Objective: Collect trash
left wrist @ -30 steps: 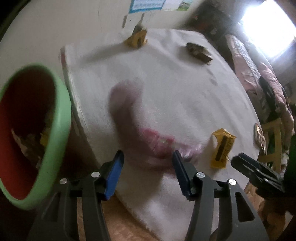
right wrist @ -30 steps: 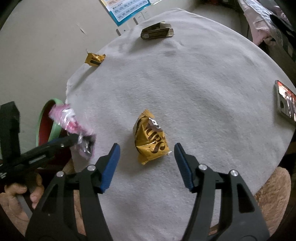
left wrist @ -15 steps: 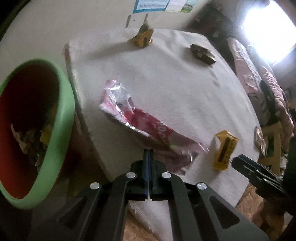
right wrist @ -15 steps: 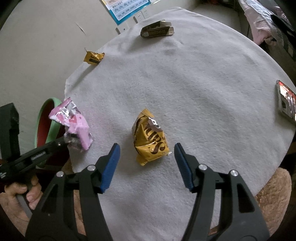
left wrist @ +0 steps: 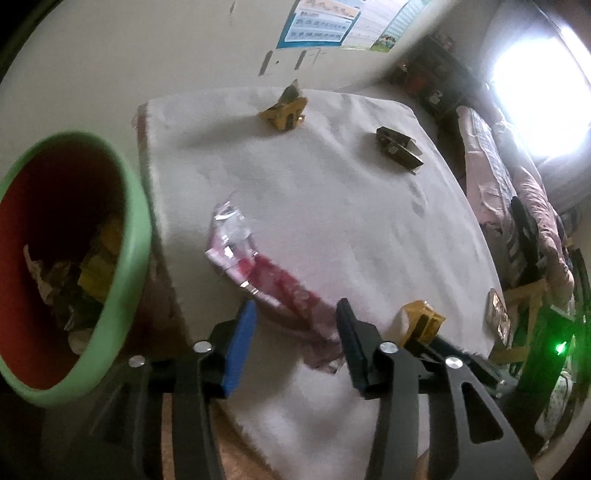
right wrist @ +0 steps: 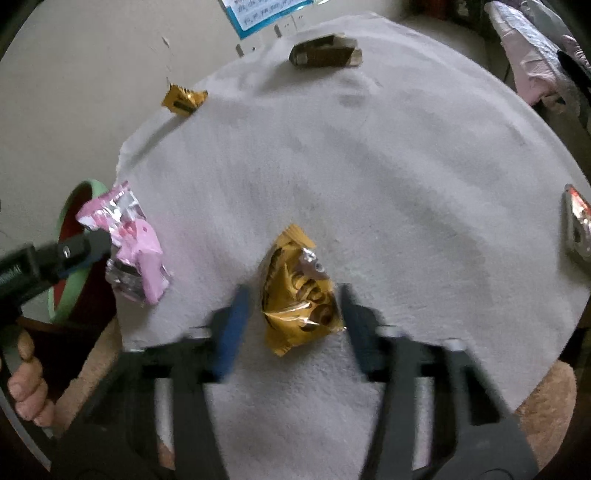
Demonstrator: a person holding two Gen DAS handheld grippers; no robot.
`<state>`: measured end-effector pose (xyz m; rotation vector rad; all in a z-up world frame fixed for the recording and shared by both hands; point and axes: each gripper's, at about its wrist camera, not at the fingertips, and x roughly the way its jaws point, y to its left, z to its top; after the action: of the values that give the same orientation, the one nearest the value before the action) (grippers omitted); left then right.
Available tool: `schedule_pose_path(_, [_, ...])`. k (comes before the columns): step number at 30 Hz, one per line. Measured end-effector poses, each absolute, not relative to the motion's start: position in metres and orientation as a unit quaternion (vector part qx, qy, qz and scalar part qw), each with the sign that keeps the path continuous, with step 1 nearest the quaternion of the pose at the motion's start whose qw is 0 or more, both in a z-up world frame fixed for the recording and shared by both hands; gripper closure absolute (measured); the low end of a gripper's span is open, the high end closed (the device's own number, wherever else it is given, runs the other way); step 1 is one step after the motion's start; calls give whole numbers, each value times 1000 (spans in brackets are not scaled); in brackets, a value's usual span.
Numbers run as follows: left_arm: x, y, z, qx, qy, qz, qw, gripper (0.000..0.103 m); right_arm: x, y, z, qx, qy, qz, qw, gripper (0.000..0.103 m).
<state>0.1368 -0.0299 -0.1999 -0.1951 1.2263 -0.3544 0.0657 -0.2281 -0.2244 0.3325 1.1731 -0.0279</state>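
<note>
**A:** Where's your left gripper (left wrist: 295, 332)?

**B:** Your blue-padded fingers (left wrist: 240, 343) stand wide apart. The crinkled pink foil wrapper (left wrist: 258, 273) lies between and ahead of them at the near-left edge of the white cloth-covered round table (left wrist: 332, 206). I can't tell if either pad touches it. From the right wrist view the wrapper (right wrist: 135, 245) sits at the tip of your left gripper (right wrist: 85, 247).

**A:** And the right?

**B:** Your right gripper (right wrist: 291, 317) is also spread wide, nothing held. The crumpled yellow-and-brown snack wrapper (right wrist: 297, 291) lies flat on the cloth between its blurred fingers, clear of both.

**A:** The bin?

**B:** The green-rimmed, red-lined round bin (left wrist: 70, 258) stands just off the table's left edge, beside your left gripper, with crumpled wrappers inside.

**A:** Further out?

**B:** A phone with a lit screen (right wrist: 576, 225) lies at the right edge. At the far side you've got a small folded yellow wrapper (right wrist: 183, 99) on the left and a dark brown-and-gold wrapper (right wrist: 325, 53) further right, well apart. A blue-bordered poster (left wrist: 317, 26) hangs on the wall behind.
</note>
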Motion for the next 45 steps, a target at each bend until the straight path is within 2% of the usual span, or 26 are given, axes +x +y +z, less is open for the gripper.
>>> schedule_pose_path(2, [140, -39, -203, -78, 572, -161, 801, 54, 64, -229, -223, 156, 544, -10, 825, 70])
schedule_pose_path(9, [141, -63, -223, -42, 588, -147, 794, 56, 53, -238, -206, 159, 516, -10, 842, 71])
schedule_pose_path(10, [140, -63, -223, -39, 585, -148, 796, 61, 52, -238, -206, 162, 516, -10, 841, 71])
schedule_pose_path(12, [140, -63, -221, -35, 585, -155, 796, 97, 50, -239, -206, 166, 515, -11, 841, 71])
schedule_pose_path(13, [140, -61, -221, -37, 587, -159, 793, 101, 50, -238, -205, 168, 513, -11, 842, 71])
schedule_pose_path(17, [137, -46, -212, -55, 579, -166, 797, 103, 49, -235, -193, 168, 503, -3, 848, 71])
schedule_pose_path(28, [134, 51, -132, -42, 462, -94, 881, 103, 85, -177, -146, 134, 477, 73, 866, 71])
schedule_pose_path(40, [128, 167, -148, -59, 467, 38, 881, 103, 160, -21, -147, 61, 500, 228, 833, 70])
schedule_pose_path(43, [127, 179, -155, -61, 472, 51, 878, 103, 171, 5, -151, 49, 504, 249, 826, 67])
schedule_pose_path(45, [126, 185, -159, -59, 473, 67, 877, 97, 175, 16, -154, 47, 508, 264, 818, 56])
